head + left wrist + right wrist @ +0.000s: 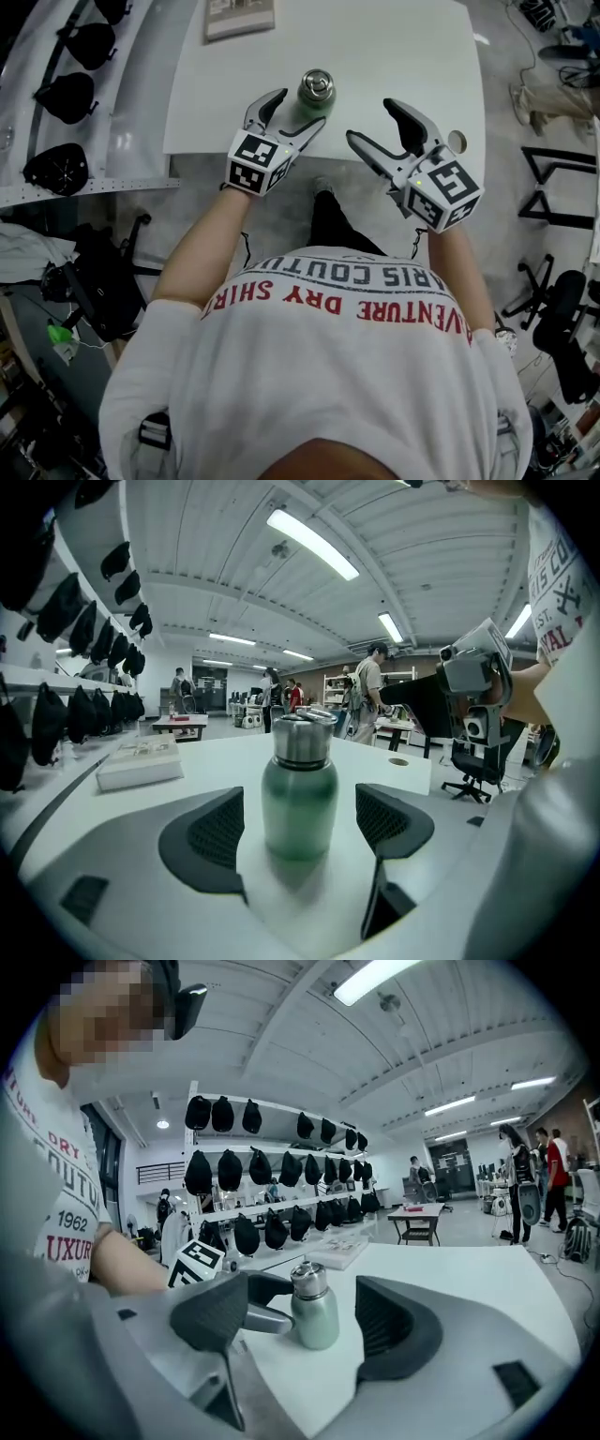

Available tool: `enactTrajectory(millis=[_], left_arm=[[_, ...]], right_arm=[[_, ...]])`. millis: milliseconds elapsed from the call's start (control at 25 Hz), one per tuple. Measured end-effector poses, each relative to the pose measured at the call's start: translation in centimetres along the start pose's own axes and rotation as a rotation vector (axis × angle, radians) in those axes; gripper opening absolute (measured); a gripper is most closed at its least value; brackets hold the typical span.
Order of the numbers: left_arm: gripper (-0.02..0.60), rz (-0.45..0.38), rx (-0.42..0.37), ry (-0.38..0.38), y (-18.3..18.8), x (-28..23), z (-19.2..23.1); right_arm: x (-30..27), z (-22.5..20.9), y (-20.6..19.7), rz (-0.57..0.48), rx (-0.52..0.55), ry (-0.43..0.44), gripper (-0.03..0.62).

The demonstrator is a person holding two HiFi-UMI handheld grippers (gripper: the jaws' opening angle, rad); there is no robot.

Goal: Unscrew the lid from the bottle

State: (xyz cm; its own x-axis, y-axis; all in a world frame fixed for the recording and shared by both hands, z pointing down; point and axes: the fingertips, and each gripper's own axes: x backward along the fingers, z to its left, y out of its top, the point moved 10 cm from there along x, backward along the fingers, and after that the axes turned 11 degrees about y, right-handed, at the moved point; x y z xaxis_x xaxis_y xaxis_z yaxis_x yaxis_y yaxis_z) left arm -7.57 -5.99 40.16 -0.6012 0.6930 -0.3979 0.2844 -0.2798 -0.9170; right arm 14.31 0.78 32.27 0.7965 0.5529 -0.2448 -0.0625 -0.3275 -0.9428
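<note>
A green bottle with a silver screw lid stands upright near the front edge of the white table. My left gripper is open around it. In the left gripper view the bottle stands between the two pads with a gap on each side, and the lid is above them. My right gripper is open to the right of the bottle, holding nothing. In the right gripper view the bottle is some way ahead between the jaws, with the left gripper beside it.
A flat boxed book lies at the table's far left. A round cable hole sits at the front right edge. A shelf with black caps runs along the left; office chairs stand on the right. People walk far behind.
</note>
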Motion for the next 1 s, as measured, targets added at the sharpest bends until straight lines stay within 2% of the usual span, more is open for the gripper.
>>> enactTrajectory(millis=[440, 800, 1000], left_arm=[[0.368, 0.011, 0.009, -0.109, -0.8, -3.2, 0.5], [0.365, 0.025, -0.055, -0.145, -0.4, -4.0, 0.5], [0.364, 0.033, -0.059, -0.156, -0.3, -4.0, 0.2]], right_arm=[[-5.0, -2.7, 0.0, 0.084, 0.064, 0.072, 0.339], [-8.5, -3.6, 0.3, 0.136, 0.153, 0.114, 0.337], [-9.4, -3.6, 0.4, 0.155, 0.174, 0.127, 0.337]])
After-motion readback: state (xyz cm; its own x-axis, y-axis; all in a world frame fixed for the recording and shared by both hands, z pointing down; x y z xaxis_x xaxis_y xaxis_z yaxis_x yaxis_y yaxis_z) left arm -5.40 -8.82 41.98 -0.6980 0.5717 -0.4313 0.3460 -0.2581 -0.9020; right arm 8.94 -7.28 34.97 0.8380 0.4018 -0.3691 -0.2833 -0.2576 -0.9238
